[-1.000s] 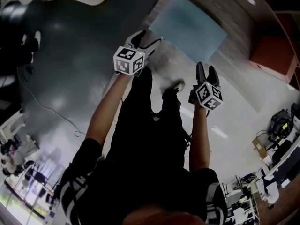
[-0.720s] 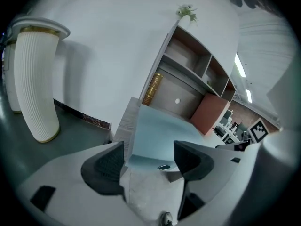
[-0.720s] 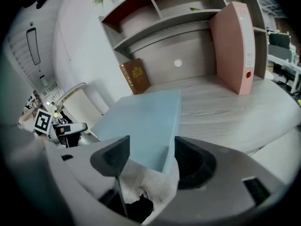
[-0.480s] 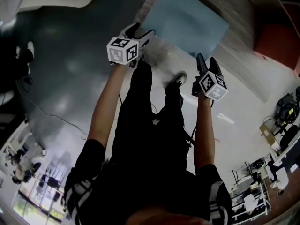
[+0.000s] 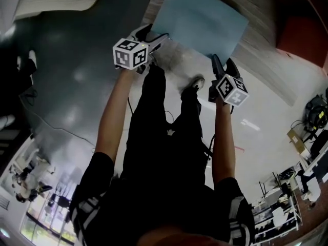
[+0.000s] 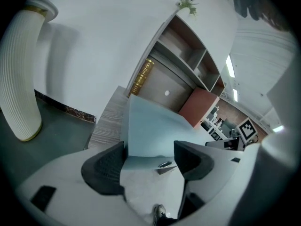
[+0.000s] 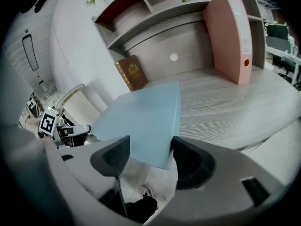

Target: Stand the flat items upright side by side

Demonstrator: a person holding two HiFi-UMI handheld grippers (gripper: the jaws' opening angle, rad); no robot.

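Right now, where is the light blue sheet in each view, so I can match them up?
Head view: the blue sheet is at top centre, lying flat.
Left gripper view: the blue sheet fills the middle of the picture.
Right gripper view: the blue sheet is centre-left, with one corner pointing down.
Shared landmark: the wooden desk under it.

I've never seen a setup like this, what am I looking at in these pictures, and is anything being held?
A person stands at a wooden desk, a hand-held two-jaw gripper in each hand. One picture comes from a head camera looking down; the others from cameras riding on the left gripper and right gripper. On the desk lies a flat light-blue folder overhanging the near edge; a pink binder and a brown book stand upright farther back. Both grippers' jaws are apart near the folder, holding nothing.
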